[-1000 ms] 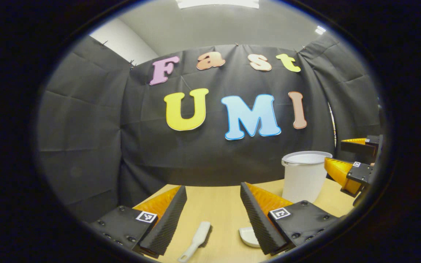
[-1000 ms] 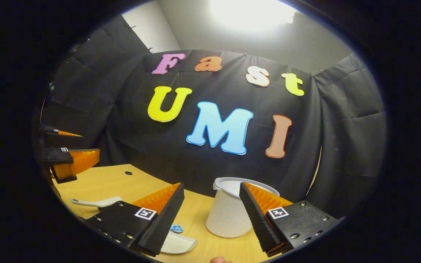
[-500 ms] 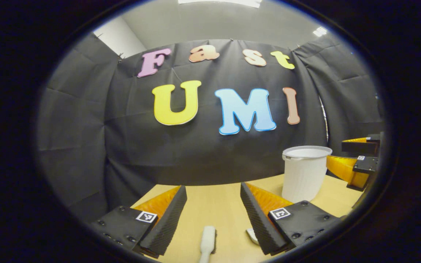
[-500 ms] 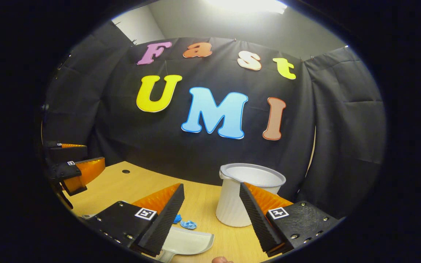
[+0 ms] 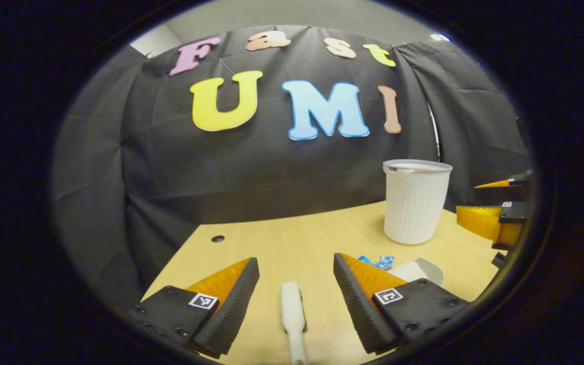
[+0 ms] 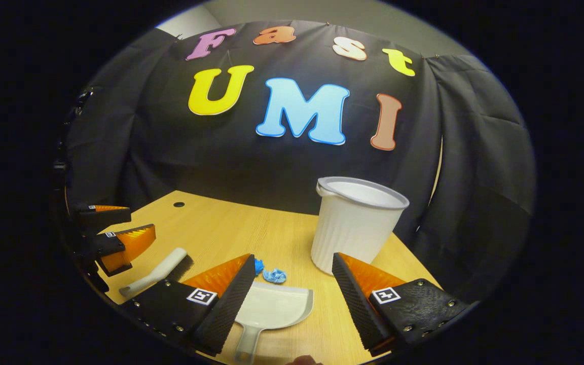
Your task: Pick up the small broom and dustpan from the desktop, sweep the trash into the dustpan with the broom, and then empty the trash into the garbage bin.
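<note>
The white small broom (image 5: pixel 292 314) lies flat on the wooden desktop, between and below the open fingers of my left gripper (image 5: pixel 296 259), untouched. The white dustpan (image 6: pixel 274 309) lies on the desk between the open fingers of my right gripper (image 6: pixel 293 257), handle towards me, also untouched. Crumpled blue trash (image 6: pixel 271 274) sits just past the dustpan's mouth. The white ribbed garbage bin (image 6: pixel 355 223) stands upright beyond it. In the left gripper view the trash (image 5: pixel 380 261), dustpan (image 5: pixel 416 270) and bin (image 5: pixel 416 200) are to the right.
The light wooden desktop (image 5: pixel 292 238) has a cable hole (image 5: pixel 217 238) at its far left and ends at the black cloth wall. The other gripper (image 6: pixel 140 223) hovers open at the left beside the broom (image 6: pixel 157 271); the right one (image 5: pixel 467 198) shows at the right edge.
Both grippers have tipped down towards the desk. The broom now lies straight between my left fingers, and the dustpan and blue trash have come into fuller view between my right fingers.
</note>
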A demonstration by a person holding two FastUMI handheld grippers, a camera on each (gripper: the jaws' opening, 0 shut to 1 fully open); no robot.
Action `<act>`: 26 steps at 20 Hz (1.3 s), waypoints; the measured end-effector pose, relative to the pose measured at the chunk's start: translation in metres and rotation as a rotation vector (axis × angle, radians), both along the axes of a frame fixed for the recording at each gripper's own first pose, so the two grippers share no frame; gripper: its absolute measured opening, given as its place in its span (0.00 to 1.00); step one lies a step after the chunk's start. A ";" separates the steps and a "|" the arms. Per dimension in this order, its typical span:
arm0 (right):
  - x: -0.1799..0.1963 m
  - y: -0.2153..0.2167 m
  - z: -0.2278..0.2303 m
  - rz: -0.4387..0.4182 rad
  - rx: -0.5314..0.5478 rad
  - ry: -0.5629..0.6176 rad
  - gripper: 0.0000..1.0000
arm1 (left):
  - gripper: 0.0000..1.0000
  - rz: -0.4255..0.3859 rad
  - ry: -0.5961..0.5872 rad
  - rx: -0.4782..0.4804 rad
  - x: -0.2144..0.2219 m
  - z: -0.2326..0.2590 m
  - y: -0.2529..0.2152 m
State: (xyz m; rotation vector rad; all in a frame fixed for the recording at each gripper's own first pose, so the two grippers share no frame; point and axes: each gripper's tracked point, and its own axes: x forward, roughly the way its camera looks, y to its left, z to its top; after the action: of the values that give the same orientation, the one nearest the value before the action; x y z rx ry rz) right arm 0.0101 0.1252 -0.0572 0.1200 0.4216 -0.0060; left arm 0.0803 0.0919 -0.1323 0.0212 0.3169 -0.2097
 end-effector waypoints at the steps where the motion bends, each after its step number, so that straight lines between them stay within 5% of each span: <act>1: -0.004 0.004 -0.007 0.000 0.019 0.027 0.95 | 0.96 -0.003 0.023 0.010 -0.002 -0.008 0.000; 6: -0.020 0.022 -0.042 -0.002 0.079 0.162 0.95 | 0.96 -0.070 0.171 0.036 -0.006 -0.055 -0.010; 17: -0.062 0.054 -0.127 0.032 0.134 0.510 0.95 | 1.00 -0.045 0.476 0.045 -0.015 -0.143 0.010; 26: -0.066 0.078 -0.179 0.089 0.161 0.703 0.96 | 1.00 -0.086 0.611 0.067 -0.006 -0.179 0.001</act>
State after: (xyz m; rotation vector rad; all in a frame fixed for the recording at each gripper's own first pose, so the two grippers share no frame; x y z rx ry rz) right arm -0.0558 0.2036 -0.2359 0.2592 1.1300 0.0757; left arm 0.0738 0.0927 -0.3118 0.0369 0.9335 -0.2888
